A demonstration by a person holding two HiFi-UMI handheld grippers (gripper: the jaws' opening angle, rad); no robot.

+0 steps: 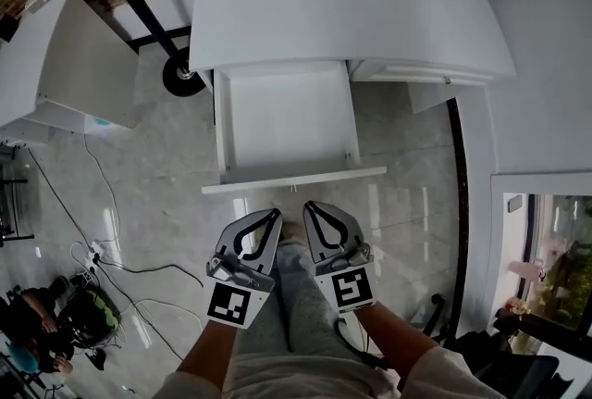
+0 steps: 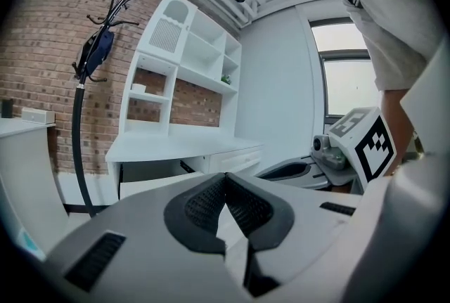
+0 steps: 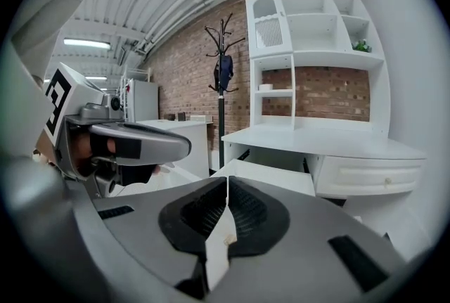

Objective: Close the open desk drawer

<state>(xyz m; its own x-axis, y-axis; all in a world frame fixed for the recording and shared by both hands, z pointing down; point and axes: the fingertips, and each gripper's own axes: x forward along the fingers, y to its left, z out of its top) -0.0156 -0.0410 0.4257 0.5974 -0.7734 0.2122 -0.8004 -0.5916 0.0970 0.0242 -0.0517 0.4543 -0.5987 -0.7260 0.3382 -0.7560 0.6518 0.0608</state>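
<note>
The white desk [image 1: 370, 8] has its left drawer [image 1: 287, 124] pulled far out, empty, with its front panel [image 1: 294, 180] nearest me. Both grippers hang side by side just short of that panel, not touching it. My left gripper [image 1: 274, 215] is shut with nothing in it, and my right gripper [image 1: 308, 206] is also shut and empty. In the left gripper view the left gripper's [image 2: 225, 177] pads meet, with the open drawer [image 2: 151, 182] ahead. In the right gripper view the right gripper's [image 3: 227, 181] pads meet too, and the drawer [image 3: 271, 175] lies just beyond.
A second drawer [image 1: 416, 71] to the right is shut. A coat stand [image 1: 176, 73] stands left of the desk, with another white desk [image 1: 65, 64] further left. Cables [image 1: 111, 249] trail over the tiled floor. A white shelf unit [image 3: 309, 62] tops the desk.
</note>
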